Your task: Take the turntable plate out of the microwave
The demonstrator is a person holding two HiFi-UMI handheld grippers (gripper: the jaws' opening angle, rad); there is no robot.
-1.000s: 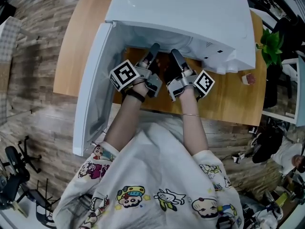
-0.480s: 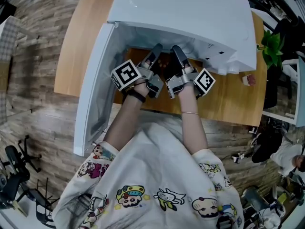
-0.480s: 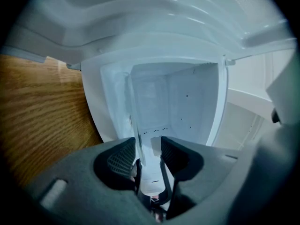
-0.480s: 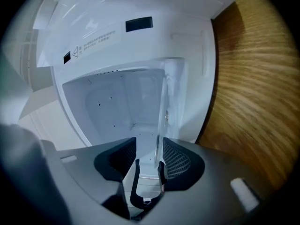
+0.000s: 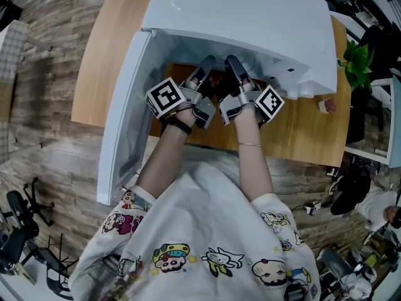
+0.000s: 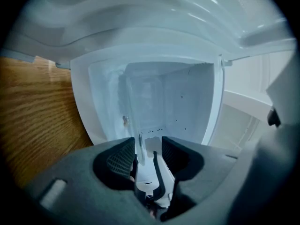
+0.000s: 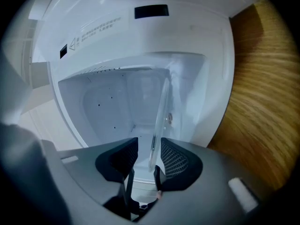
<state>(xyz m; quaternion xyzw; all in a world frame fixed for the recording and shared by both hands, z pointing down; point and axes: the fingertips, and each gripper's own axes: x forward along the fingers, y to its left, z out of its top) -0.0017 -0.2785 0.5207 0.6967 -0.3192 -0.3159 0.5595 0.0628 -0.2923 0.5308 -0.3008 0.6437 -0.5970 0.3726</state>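
The white microwave (image 5: 250,17) stands on a wooden table (image 5: 307,130) with its door (image 5: 122,105) swung open to the left. Both grippers reach level into its mouth, side by side. The glass turntable plate (image 6: 138,142) shows edge-on between the left gripper's (image 6: 148,142) jaws, close to one pad; these jaws are opening. In the right gripper view the plate's rim (image 7: 157,121) runs between the right gripper's (image 7: 149,144) jaws, which are closing and not pressing it from both sides. In the head view the left gripper (image 5: 203,66) and right gripper (image 5: 233,64) hide the plate.
The open door walls off the left side. The microwave's control side (image 5: 294,80) overhangs on the right. A small pale object (image 5: 326,103) lies on the table at the right, with a green plant (image 5: 357,58) beyond it. The person's arms fill the table's near edge.
The right gripper has edged slightly deeper into the microwave's mouth. The left gripper has stayed almost where it was.
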